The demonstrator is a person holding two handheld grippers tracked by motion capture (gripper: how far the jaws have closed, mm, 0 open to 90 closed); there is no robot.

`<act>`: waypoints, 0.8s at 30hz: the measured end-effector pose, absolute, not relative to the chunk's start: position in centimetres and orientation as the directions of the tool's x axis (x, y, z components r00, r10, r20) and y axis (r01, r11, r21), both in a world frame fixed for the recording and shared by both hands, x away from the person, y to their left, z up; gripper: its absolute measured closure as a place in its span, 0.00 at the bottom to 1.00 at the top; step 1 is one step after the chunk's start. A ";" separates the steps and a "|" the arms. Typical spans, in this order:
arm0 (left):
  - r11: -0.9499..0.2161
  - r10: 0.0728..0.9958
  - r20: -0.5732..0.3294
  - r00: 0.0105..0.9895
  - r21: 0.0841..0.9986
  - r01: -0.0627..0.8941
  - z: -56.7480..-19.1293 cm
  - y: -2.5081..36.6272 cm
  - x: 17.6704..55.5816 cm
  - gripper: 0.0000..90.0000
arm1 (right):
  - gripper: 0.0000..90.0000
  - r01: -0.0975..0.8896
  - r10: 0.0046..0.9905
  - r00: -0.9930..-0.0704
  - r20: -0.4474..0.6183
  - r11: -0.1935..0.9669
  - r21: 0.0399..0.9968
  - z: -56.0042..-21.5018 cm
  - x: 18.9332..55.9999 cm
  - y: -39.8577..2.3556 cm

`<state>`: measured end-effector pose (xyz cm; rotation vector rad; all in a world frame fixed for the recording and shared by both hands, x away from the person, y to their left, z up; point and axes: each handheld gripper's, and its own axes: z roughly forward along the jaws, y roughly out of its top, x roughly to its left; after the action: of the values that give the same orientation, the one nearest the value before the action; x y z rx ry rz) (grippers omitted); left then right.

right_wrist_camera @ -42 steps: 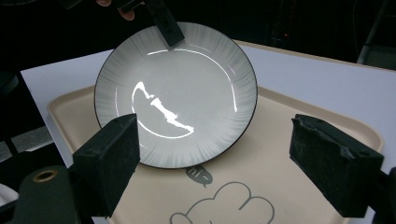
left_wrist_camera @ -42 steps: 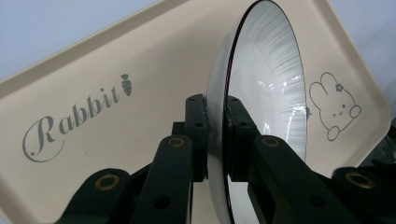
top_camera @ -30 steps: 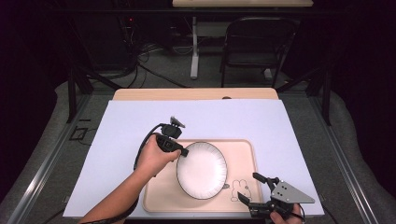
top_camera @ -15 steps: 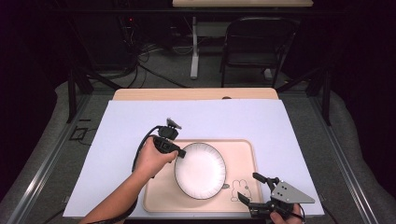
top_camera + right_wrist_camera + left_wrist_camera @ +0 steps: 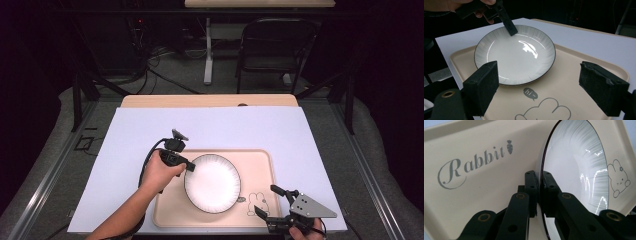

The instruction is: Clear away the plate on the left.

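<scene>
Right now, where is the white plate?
In the high view, the white plate sits on the beige tray, left of its rabbit drawing, its left rim pinched by the left claw.

A wooden table [image 5: 210, 100] carries a wide white sheet [image 5: 150, 130]; the beige rabbit tray [image 5: 260, 165] lies on that.

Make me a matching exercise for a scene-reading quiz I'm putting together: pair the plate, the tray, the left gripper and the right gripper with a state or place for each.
Things:
1. plate
2. tray
3. left gripper
4. right gripper

States or places:
A. fingers wide apart, nothing between them, at the tray's near right corner
B. beige, printed with a rabbit drawing and the word Rabbit, lying on the white sheet
C. white with a thin dark rim, lying on the tray
D. fingers clamped on the plate's rim at its left edge

Pairs: 1-C, 2-B, 3-D, 4-A
</scene>
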<state>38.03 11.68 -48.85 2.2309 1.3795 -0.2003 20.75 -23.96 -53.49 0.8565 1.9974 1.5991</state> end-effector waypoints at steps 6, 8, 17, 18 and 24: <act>-0.345 0.803 -0.382 0.457 0.327 0.880 -49.8 12.2 38.0 0.93 | 0.17 0.194 0.701 -0.712 0.040 0.141 0.971 -53.5 20.8 -24.0; -0.346 0.808 -0.374 0.456 0.325 0.880 -50.0 12.3 37.9 0.92 | 0.17 0.194 0.701 -0.712 0.040 0.141 0.971 -53.5 20.8 -23.9; -0.346 0.825 -0.351 0.444 0.307 0.886 -51.1 12.4 37.8 0.90 | 0.17 0.195 0.701 -0.712 0.041 0.141 0.971 -53.5 20.8 -24.0; -0.347 0.825 -0.352 0.442 0.302 0.888 -51.3 12.5 37.9 0.90 | 0.17 0.195 0.701 -0.712 0.041 0.141 0.971 -53.5 20.8 -23.9; -0.336 0.830 -0.359 0.427 0.289 0.896 -52.1 12.8 37.9 0.89 | 0.17 0.196 0.701 -0.712 0.041 0.142 0.970 -53.5 20.8 -23.9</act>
<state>37.91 12.83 -52.10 2.2450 1.4617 -0.2029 20.78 -23.95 -53.49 0.8574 2.0018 1.5971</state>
